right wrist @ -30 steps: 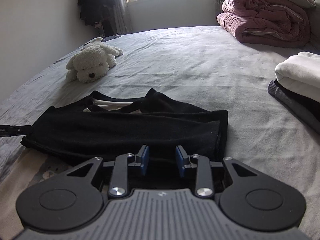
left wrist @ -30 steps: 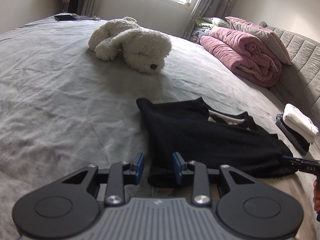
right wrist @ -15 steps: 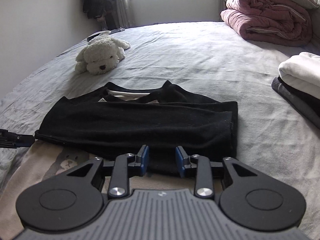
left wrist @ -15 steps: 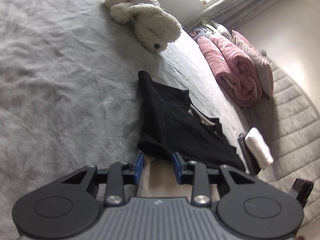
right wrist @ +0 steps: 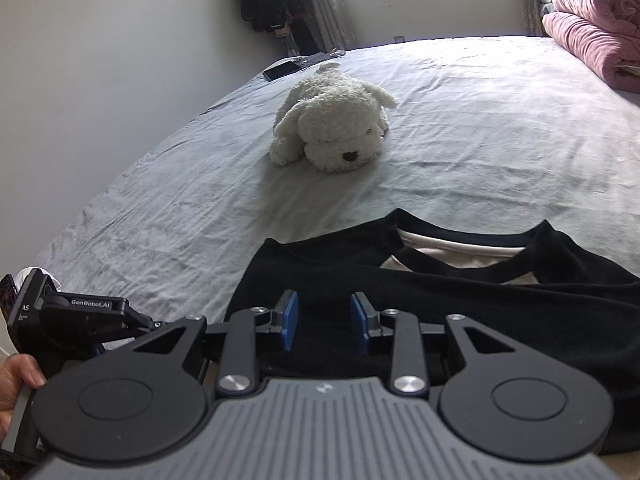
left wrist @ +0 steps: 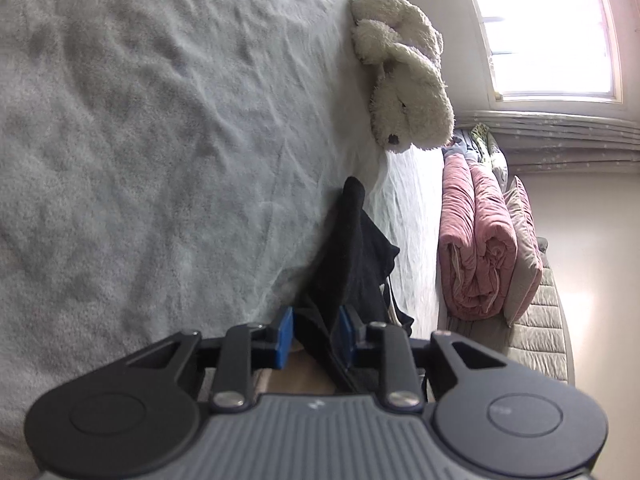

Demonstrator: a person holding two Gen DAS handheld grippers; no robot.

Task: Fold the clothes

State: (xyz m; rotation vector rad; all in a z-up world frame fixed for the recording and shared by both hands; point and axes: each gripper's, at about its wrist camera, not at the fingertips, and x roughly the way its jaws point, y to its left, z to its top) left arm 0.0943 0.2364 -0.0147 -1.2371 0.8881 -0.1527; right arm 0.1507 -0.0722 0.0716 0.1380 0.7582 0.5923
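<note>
Lying across a grey bedsheet [right wrist: 480, 128], a black garment [right wrist: 460, 304] with a pale collar lining is spreading out near the foot of both wrist views, a beige layer showing beneath its near edge. The left gripper [left wrist: 314, 334], rolled so its view shows the bed tilted on its side, is closing its blue pads [left wrist: 285, 336] around a dark fold of the garment's corner; the cloth is sitting between the jaws, though it is hard to tell from this angle whether the pads are already pressing on it. The right gripper [right wrist: 325, 322] is hovering low over the black fabric with its jaws partly apart, the pads [right wrist: 290, 320] looking clear of the cloth and holding nothing. In the right wrist view the left gripper's body [right wrist: 80, 316] is appearing at the lower left edge, a person's hand [right wrist: 16, 384] wrapped around its handle. A white plush dog [right wrist: 336, 128] is resting on the sheet well beyond the garment, and a rolled pink quilt [left wrist: 476, 240] is sitting at the head of the bed, beneath a bright window [left wrist: 552, 28].
</note>
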